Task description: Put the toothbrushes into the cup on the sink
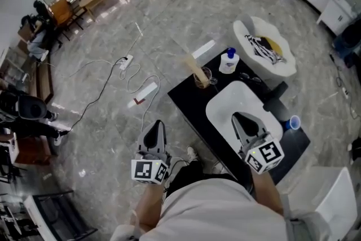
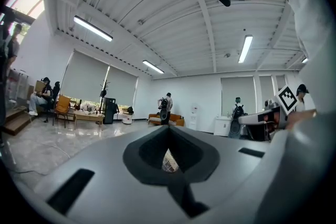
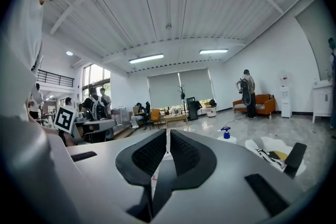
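Two grippers show at the bottom of the head view. The left gripper hangs over the marble floor, off the near edge of the black surface, and the right gripper hangs over the white sink, covering its near part. In its own view the left gripper's jaws are pressed together with nothing between them; only a sliver of floor shows below where they meet. The right gripper's jaws stand all but together, with a thin pale slit between them in which no object can be made out. The tan toothbrushes stand tilted in the clear cup at the surface's far corner, near the sink and well apart from both grippers; how many there are is too small to tell. A blue-capped pump bottle stands near the cup. Neither gripper view shows the cup.
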### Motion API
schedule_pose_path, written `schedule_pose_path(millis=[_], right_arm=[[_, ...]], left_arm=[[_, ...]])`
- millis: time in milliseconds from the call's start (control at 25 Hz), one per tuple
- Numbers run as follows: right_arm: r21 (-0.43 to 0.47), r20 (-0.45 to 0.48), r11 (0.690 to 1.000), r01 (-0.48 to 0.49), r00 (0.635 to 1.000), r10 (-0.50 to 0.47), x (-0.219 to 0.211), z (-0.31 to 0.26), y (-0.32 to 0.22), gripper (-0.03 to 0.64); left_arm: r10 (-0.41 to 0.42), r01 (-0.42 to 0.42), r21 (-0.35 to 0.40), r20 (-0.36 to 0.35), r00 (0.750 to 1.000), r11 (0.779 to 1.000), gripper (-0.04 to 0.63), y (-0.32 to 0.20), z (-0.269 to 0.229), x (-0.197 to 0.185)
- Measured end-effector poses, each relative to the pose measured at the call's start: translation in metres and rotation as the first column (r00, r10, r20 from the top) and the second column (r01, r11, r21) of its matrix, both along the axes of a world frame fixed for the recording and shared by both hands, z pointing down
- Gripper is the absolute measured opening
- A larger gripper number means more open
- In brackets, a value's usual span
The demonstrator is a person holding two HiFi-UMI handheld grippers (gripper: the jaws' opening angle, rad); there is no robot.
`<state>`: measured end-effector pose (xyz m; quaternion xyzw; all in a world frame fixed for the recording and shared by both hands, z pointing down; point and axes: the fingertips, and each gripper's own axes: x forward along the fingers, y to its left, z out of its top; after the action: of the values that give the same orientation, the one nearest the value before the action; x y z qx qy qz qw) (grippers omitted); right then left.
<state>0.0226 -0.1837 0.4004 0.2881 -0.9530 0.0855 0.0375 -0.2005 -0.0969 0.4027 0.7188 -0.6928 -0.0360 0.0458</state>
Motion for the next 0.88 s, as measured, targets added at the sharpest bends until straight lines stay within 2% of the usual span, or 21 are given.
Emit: schedule_pose_path(millis=[320, 880], right_arm=[[0.015, -0.004, 0.999, 0.035, 0.999, -0.035, -0.026, 0.000, 0.002, 0.049], [0.040, -0.032, 0.998, 0.040, 0.999, -0.038, -0.037, -0.003, 0.002, 0.048]], left_arm=[[-0.017, 0.017, -0.013, -0.012, 1.000, 1.000, 0.002, 0.000, -0.002, -0.010], [0.015, -0.016, -0.021, -0.060, 0.998, 1.000, 0.002, -0.004, 0.015, -0.002]])
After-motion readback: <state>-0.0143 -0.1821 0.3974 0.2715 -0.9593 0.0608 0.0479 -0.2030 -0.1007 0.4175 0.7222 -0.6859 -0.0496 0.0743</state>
